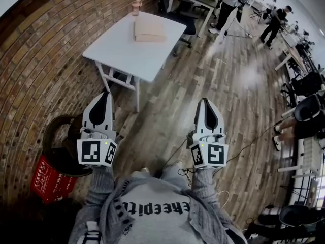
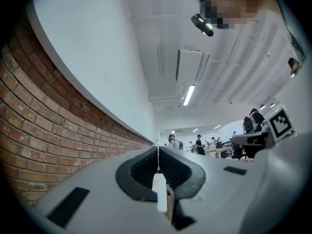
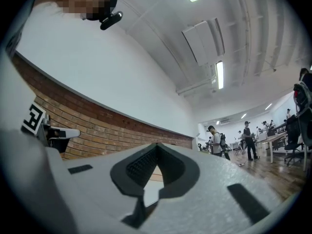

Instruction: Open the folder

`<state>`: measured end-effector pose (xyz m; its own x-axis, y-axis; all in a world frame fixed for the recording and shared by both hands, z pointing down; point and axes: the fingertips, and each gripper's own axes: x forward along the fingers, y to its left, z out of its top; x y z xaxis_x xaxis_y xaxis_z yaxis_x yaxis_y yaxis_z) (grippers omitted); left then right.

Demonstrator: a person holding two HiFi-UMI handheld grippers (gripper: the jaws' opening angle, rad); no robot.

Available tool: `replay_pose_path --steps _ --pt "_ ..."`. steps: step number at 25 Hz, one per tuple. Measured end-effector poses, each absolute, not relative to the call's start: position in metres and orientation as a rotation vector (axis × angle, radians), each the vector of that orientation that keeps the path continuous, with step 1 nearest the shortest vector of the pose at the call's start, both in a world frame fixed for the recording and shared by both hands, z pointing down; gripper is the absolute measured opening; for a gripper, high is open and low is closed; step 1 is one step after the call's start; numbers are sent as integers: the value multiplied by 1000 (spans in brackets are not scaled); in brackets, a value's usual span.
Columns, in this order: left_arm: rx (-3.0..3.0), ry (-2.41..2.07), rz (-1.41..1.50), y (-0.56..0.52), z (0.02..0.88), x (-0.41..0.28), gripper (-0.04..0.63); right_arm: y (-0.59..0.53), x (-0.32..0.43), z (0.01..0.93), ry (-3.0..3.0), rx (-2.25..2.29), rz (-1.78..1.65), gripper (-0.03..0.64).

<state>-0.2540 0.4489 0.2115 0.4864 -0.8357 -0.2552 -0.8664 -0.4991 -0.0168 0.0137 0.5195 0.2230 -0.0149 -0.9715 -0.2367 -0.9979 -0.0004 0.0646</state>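
Observation:
A tan folder (image 1: 149, 30) lies closed and flat on the far end of a white table (image 1: 127, 50) ahead of me. My left gripper (image 1: 106, 93) and my right gripper (image 1: 204, 101) hang side by side near my chest, well short of the table and apart from the folder. Both are shut with nothing between the jaws. In the left gripper view the left gripper (image 2: 158, 147) has its tips pressed together and points upward at the ceiling; in the right gripper view the right gripper (image 3: 156, 145) does the same.
A pink cup (image 1: 135, 7) stands on the table's far corner beside the folder. A curved brick wall (image 1: 45, 55) runs along the left, with a dark round stool (image 1: 63, 146) and a red box (image 1: 48, 179) at its foot. Chairs (image 1: 307, 108) and people (image 1: 274, 22) are at the right and far back.

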Motion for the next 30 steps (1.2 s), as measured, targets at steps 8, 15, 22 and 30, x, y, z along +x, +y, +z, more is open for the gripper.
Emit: replay_pose_path --steps 8,15,22,30 --pt "-2628 1488 319 436 225 -249 11 514 18 233 2155 -2112 292 3" --pt "-2612 1529 311 401 231 -237 11 475 32 242 2187 -2086 279 3" --pt "-2558 1574 292 338 226 -212 11 400 60 238 2222 -2038 284 3" --pt "-2502 1624 310 262 210 -167 11 307 100 221 2283 -1937 304 3"
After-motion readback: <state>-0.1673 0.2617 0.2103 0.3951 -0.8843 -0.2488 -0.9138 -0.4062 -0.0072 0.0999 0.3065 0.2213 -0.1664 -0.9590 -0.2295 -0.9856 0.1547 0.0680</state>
